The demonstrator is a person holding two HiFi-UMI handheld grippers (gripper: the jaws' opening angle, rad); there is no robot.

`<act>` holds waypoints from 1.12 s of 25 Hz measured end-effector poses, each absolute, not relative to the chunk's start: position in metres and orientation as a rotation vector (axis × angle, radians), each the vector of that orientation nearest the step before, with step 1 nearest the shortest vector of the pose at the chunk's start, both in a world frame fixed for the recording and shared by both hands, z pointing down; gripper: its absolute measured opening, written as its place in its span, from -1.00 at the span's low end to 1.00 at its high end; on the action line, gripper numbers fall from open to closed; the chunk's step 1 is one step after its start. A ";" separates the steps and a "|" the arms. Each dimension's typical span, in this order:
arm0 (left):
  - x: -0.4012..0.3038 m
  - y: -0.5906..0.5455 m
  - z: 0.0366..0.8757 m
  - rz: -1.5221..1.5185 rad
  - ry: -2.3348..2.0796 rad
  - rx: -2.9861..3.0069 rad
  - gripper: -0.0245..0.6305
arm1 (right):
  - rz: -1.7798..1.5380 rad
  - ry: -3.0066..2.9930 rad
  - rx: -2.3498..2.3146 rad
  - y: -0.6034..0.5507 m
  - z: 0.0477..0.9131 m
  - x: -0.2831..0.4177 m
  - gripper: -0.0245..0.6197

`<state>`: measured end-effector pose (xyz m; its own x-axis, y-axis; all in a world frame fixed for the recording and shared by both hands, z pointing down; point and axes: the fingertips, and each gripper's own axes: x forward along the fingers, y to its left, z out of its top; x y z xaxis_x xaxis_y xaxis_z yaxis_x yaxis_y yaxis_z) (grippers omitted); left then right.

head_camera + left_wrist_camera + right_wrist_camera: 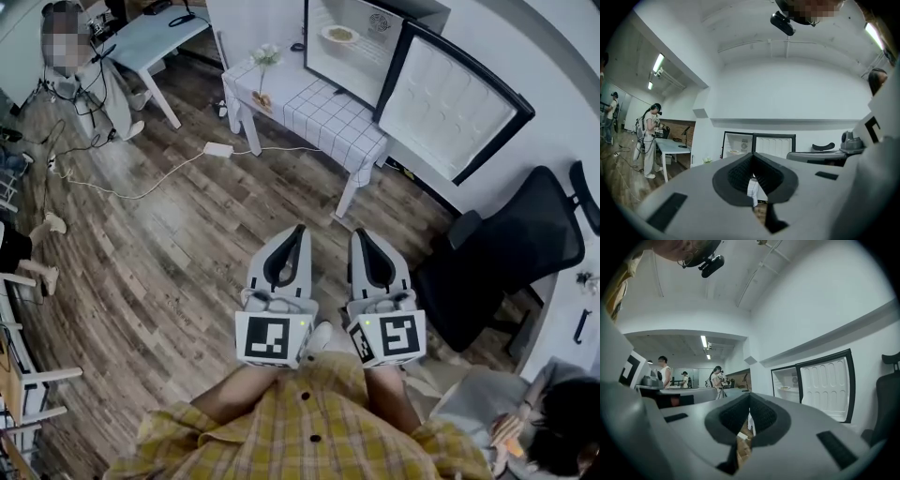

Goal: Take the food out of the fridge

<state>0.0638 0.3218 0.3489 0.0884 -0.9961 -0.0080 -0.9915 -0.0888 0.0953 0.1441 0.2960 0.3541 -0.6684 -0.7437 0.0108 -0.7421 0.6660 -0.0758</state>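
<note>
The small fridge [361, 56] stands open by the far wall, its door [450, 105] swung out to the right. A plate of food [339, 34] lies on a shelf inside. It shows small in the left gripper view as plate [733, 151] and in the right gripper view as plate [784, 387]. My left gripper [299, 229] and right gripper [357, 232] are held side by side in front of my body, pointing level toward the fridge and far from it. Both are shut, with nothing between the jaws. From their own cameras the left gripper [753, 155] and right gripper [749, 396] show their tips meeting.
A low table with a checked cloth [319, 111] and a flower vase [265, 59] stands before the fridge. A black office chair [502, 248] is at right, a white desk [150, 36] and a standing person at far left. A power strip [217, 149] and cables lie on the wooden floor.
</note>
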 end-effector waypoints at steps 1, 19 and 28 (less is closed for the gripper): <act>0.068 0.320 0.350 -0.100 -2.076 2.268 -0.91 | -0.118 2.846 -1.273 0.294 0.355 0.149 -0.90; 0.092 0.284 0.374 -0.066 -2.099 2.178 -0.91 | -0.223 2.858 -1.228 0.253 0.377 0.185 -0.90; 0.051 0.219 0.381 -0.098 -2.070 2.177 -0.91 | -0.214 2.842 -1.289 0.193 0.382 0.156 -0.90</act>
<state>0.0511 0.2189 0.3806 0.0537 -0.9975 0.0463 -0.9886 -0.0465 0.1433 0.1555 0.1934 0.3815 -0.6603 -0.7497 0.0438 -0.7478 0.6511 -0.1299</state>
